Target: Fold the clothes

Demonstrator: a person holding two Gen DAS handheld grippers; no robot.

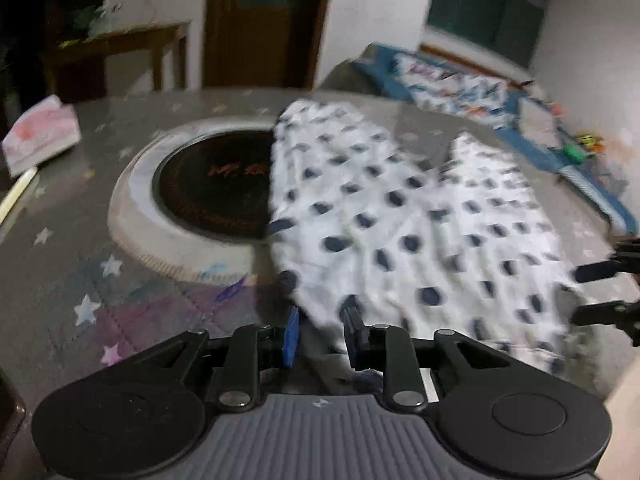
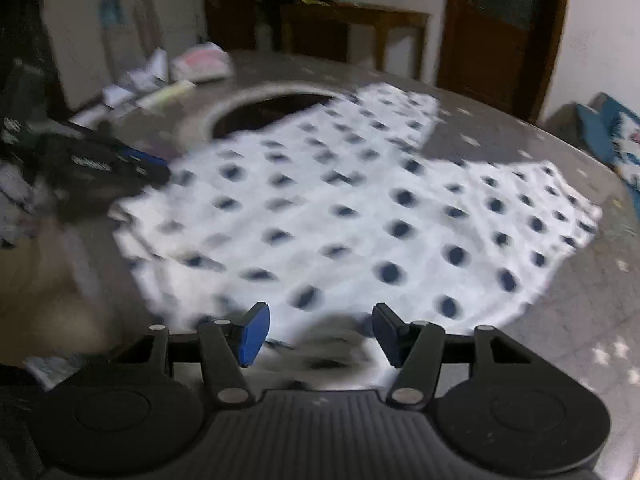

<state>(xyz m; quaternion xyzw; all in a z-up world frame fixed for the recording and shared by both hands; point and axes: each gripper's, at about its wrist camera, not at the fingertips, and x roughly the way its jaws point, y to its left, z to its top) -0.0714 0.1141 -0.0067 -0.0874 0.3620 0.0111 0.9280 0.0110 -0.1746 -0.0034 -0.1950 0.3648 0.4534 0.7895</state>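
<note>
A white garment with dark blue dots (image 1: 400, 220) (image 2: 360, 208) lies spread on the round grey star-print table (image 1: 80, 280) (image 2: 600, 300), its two legs pointing away. My left gripper (image 1: 322, 334) sits at the garment's near left corner. Its blue pads stand a narrow gap apart, with the cloth's edge reaching in between them. The right wrist view shows this gripper (image 2: 156, 166), blurred, at the cloth's left edge. My right gripper (image 2: 320, 332) stands open over the near hem, with cloth and shadow below the gap. In the left wrist view it (image 1: 588, 292) enters from the right edge.
A round black hotplate in a white ring (image 1: 216, 196) (image 2: 264, 114) is set in the table's middle, partly under the garment. A pink tissue pack (image 1: 40, 136) (image 2: 204, 62) and loose papers (image 2: 132, 84) lie at the far side. Blue patterned bedding (image 1: 460, 84) lies beyond the table.
</note>
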